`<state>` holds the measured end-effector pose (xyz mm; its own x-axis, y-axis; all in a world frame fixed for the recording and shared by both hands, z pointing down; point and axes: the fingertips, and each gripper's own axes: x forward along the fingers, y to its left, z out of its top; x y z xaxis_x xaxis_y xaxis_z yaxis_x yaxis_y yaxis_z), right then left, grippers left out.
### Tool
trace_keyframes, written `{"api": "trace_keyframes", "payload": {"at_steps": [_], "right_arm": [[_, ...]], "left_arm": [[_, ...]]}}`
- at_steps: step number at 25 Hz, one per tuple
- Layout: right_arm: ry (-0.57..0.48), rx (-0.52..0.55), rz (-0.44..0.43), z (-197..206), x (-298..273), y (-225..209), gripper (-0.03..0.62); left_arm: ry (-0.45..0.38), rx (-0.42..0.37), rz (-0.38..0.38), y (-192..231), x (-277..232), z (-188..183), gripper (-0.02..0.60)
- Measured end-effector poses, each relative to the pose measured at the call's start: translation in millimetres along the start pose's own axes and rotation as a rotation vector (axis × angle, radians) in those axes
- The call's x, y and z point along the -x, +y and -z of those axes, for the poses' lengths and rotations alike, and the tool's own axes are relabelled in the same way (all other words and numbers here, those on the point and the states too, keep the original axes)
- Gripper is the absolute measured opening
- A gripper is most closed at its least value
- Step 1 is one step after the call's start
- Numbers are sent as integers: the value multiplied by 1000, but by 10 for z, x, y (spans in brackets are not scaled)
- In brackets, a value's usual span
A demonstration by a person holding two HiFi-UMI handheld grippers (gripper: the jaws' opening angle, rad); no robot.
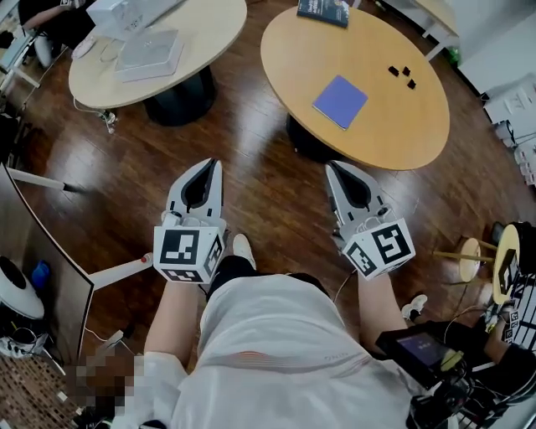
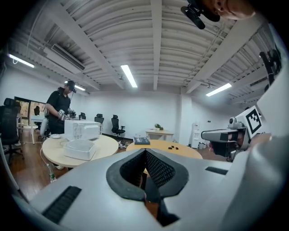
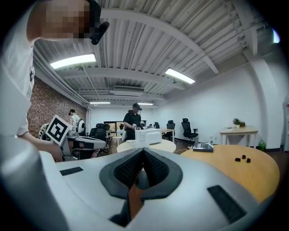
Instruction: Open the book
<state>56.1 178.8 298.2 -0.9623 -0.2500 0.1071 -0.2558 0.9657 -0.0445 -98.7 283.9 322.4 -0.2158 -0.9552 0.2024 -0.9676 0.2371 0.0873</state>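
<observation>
A closed blue book [image 1: 340, 101] lies flat on the round wooden table [image 1: 377, 126] ahead of me. A dark book [image 1: 323, 10] rests at that table's far edge, and it also shows as a dark book [image 2: 141, 140] in the left gripper view and as a dark book [image 3: 202, 146] in the right gripper view. My left gripper [image 1: 213, 165] and right gripper [image 1: 332, 167] hang side by side over the wooden floor, short of the table. Both are shut with nothing between the jaws. Neither gripper view shows the blue book.
Small black pieces [image 1: 402, 75] lie on the book table. A second round table [image 1: 209, 33] at the left carries white boxes [image 1: 149, 52]; a person [image 2: 58, 113] stands by it. A stool [image 1: 469, 255] and a tablet [image 1: 423, 348] are at my right.
</observation>
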Motion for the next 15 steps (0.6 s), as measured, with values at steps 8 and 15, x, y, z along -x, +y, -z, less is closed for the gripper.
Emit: {"api": "trace_keyframes", "payload": {"at_steps": [8, 15], "right_arm": [[15, -8, 39, -31, -624, 118, 3], [22, -1, 52, -90, -867, 58, 3]], "left_arm": [[11, 1, 45, 603, -214, 19, 11], [22, 44, 62, 780, -397, 59, 11]]}}
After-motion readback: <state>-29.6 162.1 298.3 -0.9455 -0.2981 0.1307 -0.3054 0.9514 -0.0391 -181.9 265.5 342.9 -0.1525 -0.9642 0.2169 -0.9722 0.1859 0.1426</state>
